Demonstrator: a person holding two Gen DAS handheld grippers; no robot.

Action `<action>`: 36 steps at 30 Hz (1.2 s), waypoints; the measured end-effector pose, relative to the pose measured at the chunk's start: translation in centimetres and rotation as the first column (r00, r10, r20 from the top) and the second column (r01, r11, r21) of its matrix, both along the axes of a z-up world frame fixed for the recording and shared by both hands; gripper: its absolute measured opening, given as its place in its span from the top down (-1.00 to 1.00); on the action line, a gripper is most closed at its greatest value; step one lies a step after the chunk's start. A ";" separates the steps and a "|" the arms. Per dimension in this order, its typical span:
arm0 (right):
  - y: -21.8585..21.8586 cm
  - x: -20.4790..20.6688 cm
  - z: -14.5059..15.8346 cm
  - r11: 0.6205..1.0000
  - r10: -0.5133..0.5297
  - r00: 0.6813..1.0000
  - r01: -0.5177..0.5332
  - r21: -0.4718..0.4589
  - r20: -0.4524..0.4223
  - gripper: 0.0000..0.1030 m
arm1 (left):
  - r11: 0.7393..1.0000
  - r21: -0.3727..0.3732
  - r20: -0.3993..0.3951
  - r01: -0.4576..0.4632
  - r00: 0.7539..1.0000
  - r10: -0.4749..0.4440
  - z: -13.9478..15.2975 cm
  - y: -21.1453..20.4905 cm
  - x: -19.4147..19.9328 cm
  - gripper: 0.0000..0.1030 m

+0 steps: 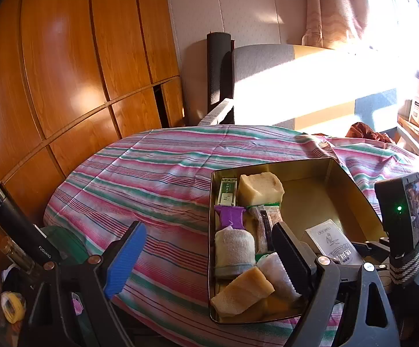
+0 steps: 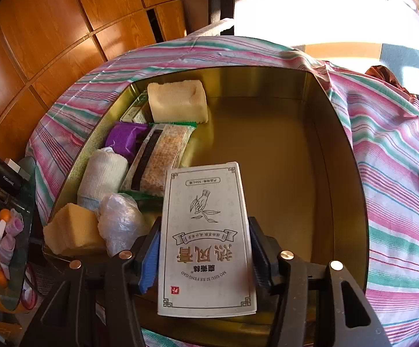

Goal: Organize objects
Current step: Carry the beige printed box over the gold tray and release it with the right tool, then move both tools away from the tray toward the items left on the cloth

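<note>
A tin (image 2: 319,150) is set on a striped cloth (image 1: 157,179). Along the tin's left side, from far to near, are packed a sponge (image 2: 177,101), a purple packet (image 2: 124,137), a gauze roll (image 2: 102,173) and a second sponge (image 2: 70,228). A snack bar (image 2: 163,156) is laid right of the purple packet, and a plastic wad (image 2: 120,219) right of the near sponge. A carton (image 2: 206,240) is found between the right gripper's (image 2: 205,257) fingers, over the tin's near edge. The tin's right half is left bare.
</note>
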State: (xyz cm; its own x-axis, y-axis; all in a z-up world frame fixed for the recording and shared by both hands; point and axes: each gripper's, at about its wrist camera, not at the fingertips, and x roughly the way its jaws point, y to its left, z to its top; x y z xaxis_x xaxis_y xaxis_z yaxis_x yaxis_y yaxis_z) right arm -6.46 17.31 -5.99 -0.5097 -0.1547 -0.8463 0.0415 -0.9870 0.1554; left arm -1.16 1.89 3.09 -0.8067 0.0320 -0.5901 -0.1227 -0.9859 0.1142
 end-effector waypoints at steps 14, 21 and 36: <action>1.7 2.0 4.3 0.985 -0.089 0.985 0.109 0.132 -0.148 -0.14 | 1.000 0.010 0.029 0.002 1.000 -0.002 -0.7 0.1 0.1 -0.74; 2.4 4.3 7.3 0.972 -0.111 0.968 0.153 0.179 -0.227 -0.14 | 1.000 0.007 0.046 0.021 0.999 -0.021 -0.9 1.2 0.3 -0.74; 5.5 7.5 10.8 0.955 -0.148 0.937 0.218 0.199 -0.316 -0.14 | 0.996 -0.035 0.056 0.088 0.995 -0.086 -0.7 5.3 0.5 -0.74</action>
State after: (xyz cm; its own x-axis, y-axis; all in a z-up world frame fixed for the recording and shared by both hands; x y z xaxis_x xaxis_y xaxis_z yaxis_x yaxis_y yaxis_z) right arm 1.02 22.78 4.86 -0.7417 0.1441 -0.6551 -0.1343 -0.9888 -0.0654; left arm -0.65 7.15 2.40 -0.7687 0.0773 -0.6349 -0.2143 -0.9664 0.1418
